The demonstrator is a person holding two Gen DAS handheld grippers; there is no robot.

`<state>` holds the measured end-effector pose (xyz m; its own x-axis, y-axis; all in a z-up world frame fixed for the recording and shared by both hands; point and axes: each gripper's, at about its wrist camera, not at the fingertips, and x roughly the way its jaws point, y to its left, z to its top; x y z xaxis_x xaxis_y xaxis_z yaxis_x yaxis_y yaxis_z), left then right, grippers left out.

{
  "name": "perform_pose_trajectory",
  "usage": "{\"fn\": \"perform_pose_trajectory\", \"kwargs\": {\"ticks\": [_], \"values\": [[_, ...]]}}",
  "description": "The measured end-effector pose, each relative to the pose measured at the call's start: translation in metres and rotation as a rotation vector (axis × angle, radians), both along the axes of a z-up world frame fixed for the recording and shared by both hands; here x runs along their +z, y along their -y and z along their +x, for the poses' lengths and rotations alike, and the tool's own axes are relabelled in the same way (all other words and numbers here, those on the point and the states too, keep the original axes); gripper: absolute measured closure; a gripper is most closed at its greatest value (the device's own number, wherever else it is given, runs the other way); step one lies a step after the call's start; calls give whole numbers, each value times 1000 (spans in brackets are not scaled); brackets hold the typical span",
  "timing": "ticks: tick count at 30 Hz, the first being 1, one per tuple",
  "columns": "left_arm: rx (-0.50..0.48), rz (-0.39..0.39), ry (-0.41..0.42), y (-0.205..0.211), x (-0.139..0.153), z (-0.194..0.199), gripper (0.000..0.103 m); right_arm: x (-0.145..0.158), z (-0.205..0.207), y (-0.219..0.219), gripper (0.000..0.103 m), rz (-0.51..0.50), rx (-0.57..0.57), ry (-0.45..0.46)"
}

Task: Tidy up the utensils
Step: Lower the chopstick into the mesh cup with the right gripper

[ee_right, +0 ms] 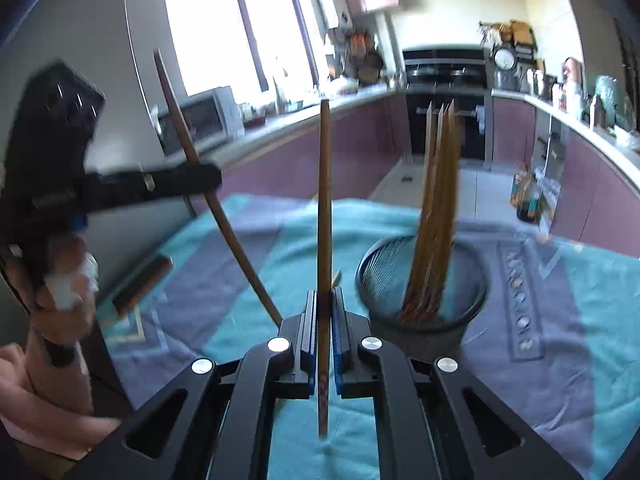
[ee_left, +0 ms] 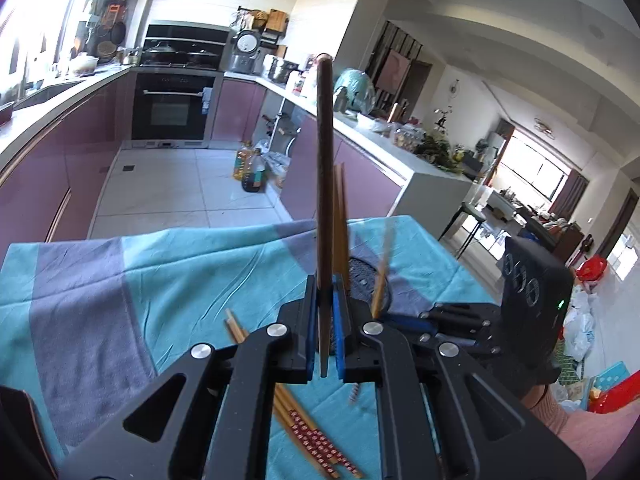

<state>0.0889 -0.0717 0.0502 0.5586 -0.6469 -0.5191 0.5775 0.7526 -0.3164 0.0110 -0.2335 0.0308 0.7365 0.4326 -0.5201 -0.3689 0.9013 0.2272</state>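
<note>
My left gripper (ee_left: 325, 312) is shut on a dark brown chopstick (ee_left: 323, 160) that stands upright above the blue cloth. My right gripper (ee_right: 325, 312) is shut on a lighter wooden chopstick (ee_right: 324, 200), also upright. A black mesh holder (ee_right: 424, 300) stands just right of it with several chopsticks (ee_right: 436, 216) standing in it. The left gripper (ee_right: 208, 178) with its chopstick shows at the left in the right wrist view. More chopsticks with red patterned ends (ee_left: 308, 432) lie on the cloth under the left gripper. The right gripper's body (ee_left: 460, 320) shows at the right in the left wrist view.
A blue and grey cloth (ee_left: 120, 280) covers the table. A dark rectangular block (ee_right: 140, 280) lies on it at the left. Purple kitchen cabinets (ee_left: 60, 160), an oven (ee_left: 172, 108) and oil bottles (ee_left: 252, 168) on the floor lie beyond the table.
</note>
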Motion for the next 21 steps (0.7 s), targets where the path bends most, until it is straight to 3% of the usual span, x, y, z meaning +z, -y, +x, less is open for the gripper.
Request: {"fn": "perform_pose_trajectory", "kwargs": {"ticks": [14,21], "values": [[-34,-39,135,24,57,4,95,61,5,50,97,53,-97,168],[-43,35,120,51,48,20,95,57,26,53,97,17,-136,157]]}}
